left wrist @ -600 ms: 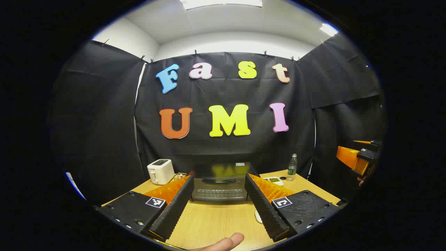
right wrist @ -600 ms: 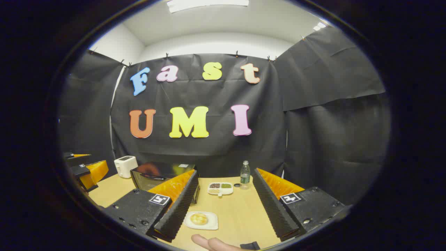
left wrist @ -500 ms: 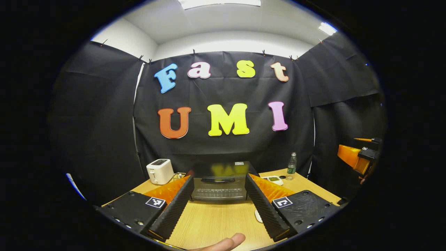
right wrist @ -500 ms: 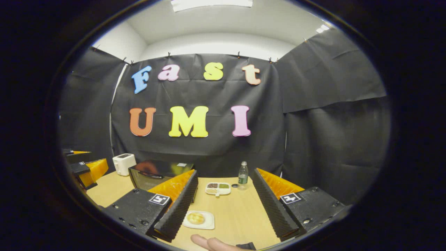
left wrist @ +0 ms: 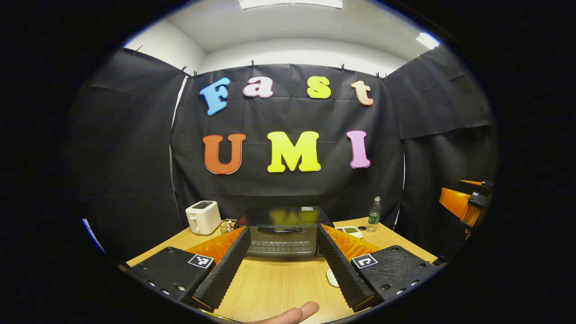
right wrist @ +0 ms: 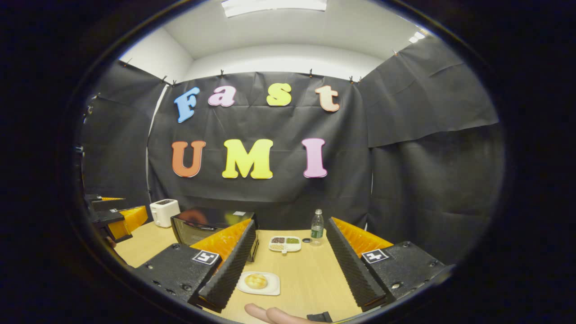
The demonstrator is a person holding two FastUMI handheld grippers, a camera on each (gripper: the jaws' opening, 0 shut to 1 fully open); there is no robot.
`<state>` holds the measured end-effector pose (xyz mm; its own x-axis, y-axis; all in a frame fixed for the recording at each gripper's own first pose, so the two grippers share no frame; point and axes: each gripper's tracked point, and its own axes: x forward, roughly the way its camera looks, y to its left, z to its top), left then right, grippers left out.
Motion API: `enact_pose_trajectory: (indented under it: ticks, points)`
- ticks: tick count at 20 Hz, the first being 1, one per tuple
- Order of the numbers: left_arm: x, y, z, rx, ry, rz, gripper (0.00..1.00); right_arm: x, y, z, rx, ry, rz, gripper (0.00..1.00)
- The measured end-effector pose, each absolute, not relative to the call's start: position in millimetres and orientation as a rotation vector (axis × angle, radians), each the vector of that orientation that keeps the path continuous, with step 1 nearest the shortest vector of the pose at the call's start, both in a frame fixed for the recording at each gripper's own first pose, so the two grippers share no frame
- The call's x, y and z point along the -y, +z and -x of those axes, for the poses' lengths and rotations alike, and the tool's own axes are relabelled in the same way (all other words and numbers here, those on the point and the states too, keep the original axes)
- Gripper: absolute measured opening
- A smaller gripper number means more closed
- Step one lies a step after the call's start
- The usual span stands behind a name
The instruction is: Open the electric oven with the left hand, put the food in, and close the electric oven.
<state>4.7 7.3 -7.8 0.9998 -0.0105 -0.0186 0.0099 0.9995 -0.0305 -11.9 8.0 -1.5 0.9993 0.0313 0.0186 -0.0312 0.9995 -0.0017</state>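
The table carries the closed electric oven, framed by the released left hand-held gripper, probably aiming at its handle. The right hand-held gripper, also released, faces the food on its plate.

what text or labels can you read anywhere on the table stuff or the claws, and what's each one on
Nothing on these items is legible.
bottle label: too small to read.
sticker on top of the oven: too small to read.
toaster: any marking is too small to make out.
square markers on the left claw: coded patterns, no words.
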Motion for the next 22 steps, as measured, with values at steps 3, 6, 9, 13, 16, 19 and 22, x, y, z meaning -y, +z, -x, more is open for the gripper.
enact_pose_trajectory:
  ticks: [3,6,9,13,16,19,22]
  points:
    - [-13.1,-6.6,-23.2,-0.013,-0.001,0.031,0.95,-7.0,-4.2,12.4,0.021,0.037,-0.012,0.96]
    - [-11.0,-19.0,-55.7,-0.056,-0.036,0.039,0.96,-10.3,-3.9,9.4,0.041,0.068,-0.033,0.96]
    - [-13.8,-35.1,-104.2,-0.098,-0.056,0.054,1.0,-9.7,-10.5,3.2,0.044,0.094,-0.058,0.96]
    - [-9.8,-57.3,-170.2,-0.127,-0.096,0.055,0.95,-2.5,-20.5,-4.1,0.027,0.098,-0.07,0.96]
    - [-5.1,-79.7,-201.7,-0.177,-0.119,0.051,0.95,4.2,-20.3,-4.9,0.037,0.098,-0.075,0.96]
    - [-7.6,-104.5,-227.6,-0.226,-0.108,0.051,0.95,5.6,-21.7,-3.1,0.044,0.111,-0.057,0.96]
    - [-11.8,-129.7,-247.6,-0.287,-0.096,0.064,0.95,7.0,-22.2,1.2,0.046,0.119,-0.056,0.96]
